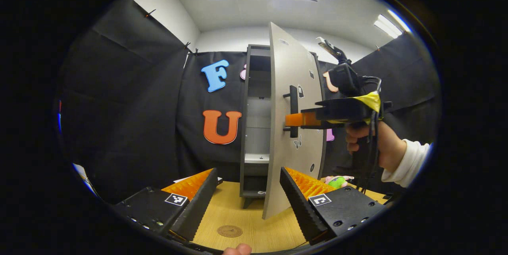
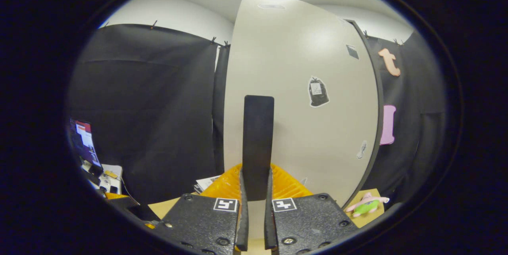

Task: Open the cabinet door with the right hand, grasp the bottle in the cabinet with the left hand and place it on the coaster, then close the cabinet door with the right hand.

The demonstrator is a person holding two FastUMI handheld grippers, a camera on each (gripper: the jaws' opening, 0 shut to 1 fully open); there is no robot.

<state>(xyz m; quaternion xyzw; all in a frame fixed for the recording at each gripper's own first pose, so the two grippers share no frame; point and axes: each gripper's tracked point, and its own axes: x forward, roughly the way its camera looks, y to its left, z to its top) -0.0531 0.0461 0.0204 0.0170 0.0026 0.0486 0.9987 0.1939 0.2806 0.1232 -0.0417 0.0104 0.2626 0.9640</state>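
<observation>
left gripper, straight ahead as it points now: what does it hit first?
Probably the open cabinet door: its free edge stands almost dead ahead between the left gripper's open fingers, nearer than the cabinet. Depth is unclear; slightly left, it would pass the edge into the cabinet's open interior.

No word, brand or number can be read anywhere. The cabinet door (image 2: 301,100) carries a few small stickers (image 2: 318,92) to the right of its handle (image 2: 258,144) (their print is too small to make out), and square black-and-white coded markers (image 2: 226,204) sit on the gripper bodies just below that handle, bearing patterns, not letters.
</observation>
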